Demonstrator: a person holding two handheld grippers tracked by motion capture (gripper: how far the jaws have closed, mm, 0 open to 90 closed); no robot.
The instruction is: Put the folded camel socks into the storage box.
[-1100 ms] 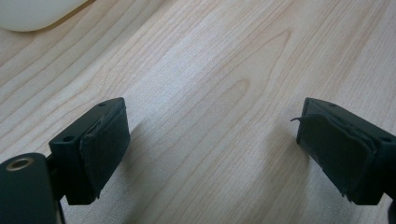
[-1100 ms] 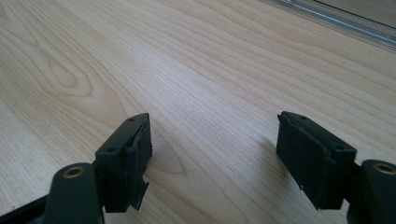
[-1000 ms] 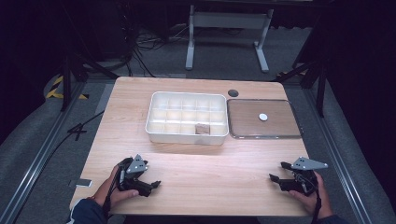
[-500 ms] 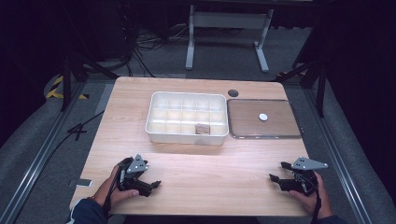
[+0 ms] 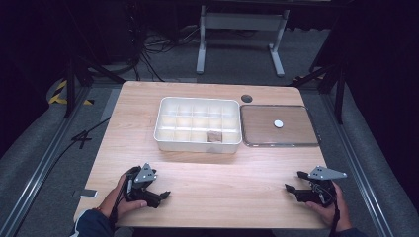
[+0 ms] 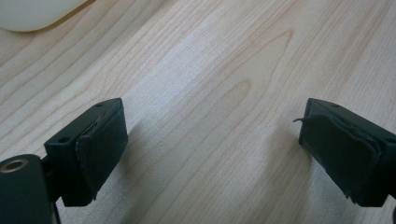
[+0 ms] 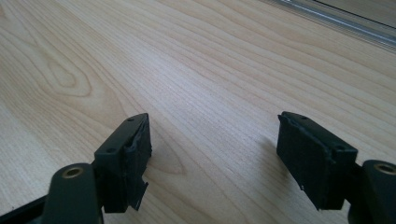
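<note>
In the high view, the left tongs (image 5: 157, 192) sat at the lower left of the frame, held in a hand (image 5: 114, 202) that came up from the bottom edge, and rested low over the wooden counter (image 5: 212, 168). Their jaws were spread wide with nothing between them; the left gripper view showed bare wood grain in the gap between the two black pads (image 6: 100, 151), and a rounded corner of the white tray (image 6: 32, 11) at the upper left of that view.

The right tongs (image 5: 295, 190) lay at the lower right of the high view, also held in a hand (image 5: 328, 207), with a grey three-cornered plate on top. Their jaws likewise stood apart and gripped nothing; the right gripper view showed only wood between the pads (image 7: 135, 158), and the clear edge of the flat lid (image 7: 336, 21) ran across the upper right of that view.

The white tray (image 5: 197, 143), split into many small compartments, stood in the upper middle of the high view, well apart from both tongs. A small brown block (image 5: 214, 136) lay in one compartment of its nearest row, right of centre. Just beside the tray, at its right, lay the flat lid (image 5: 262, 123) with a small white disc (image 5: 278, 123) on it. A dark round hole (image 5: 246, 98) sat in the counter above the gap between tray and lid.
</note>
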